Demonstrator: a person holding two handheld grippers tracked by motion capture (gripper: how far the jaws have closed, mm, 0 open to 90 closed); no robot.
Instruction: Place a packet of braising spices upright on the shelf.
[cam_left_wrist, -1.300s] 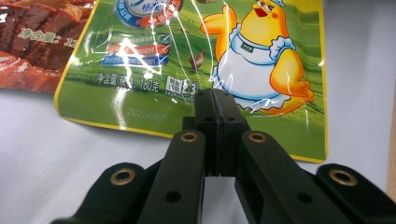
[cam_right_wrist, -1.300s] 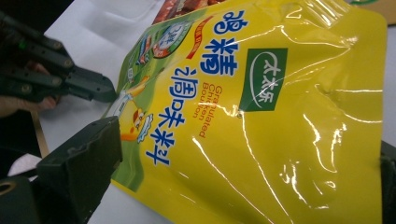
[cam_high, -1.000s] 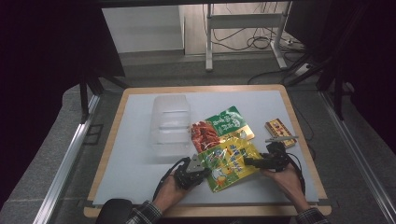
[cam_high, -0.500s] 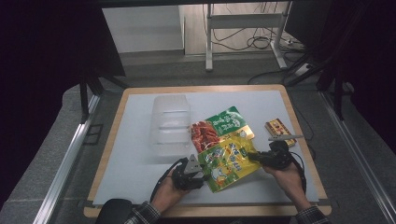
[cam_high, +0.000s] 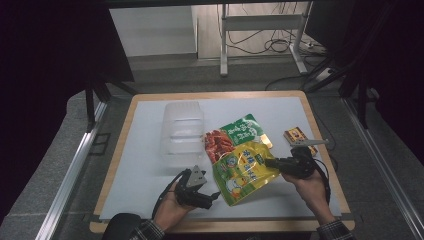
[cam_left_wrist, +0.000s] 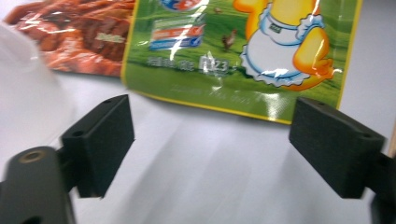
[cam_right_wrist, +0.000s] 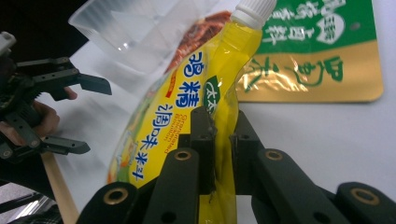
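The right hand-held gripper (cam_right_wrist: 222, 140) pinches the yellow pouch (cam_high: 243, 170) by its edge; the left hand-held gripper (cam_left_wrist: 210, 144), jaws just opened wide, holds nothing near the pouch on the worktop (cam_high: 145, 150).

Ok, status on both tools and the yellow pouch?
Left tool open, jaws just opened, nothing between. Right tool shut on yellow pouch. Nothing in the way.

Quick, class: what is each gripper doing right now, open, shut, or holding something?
Left gripper: open, jaws just opened, nothing between them.
Right gripper: shut on the edge of the yellow-green spouted plastic pouch, jaws just closed on it.
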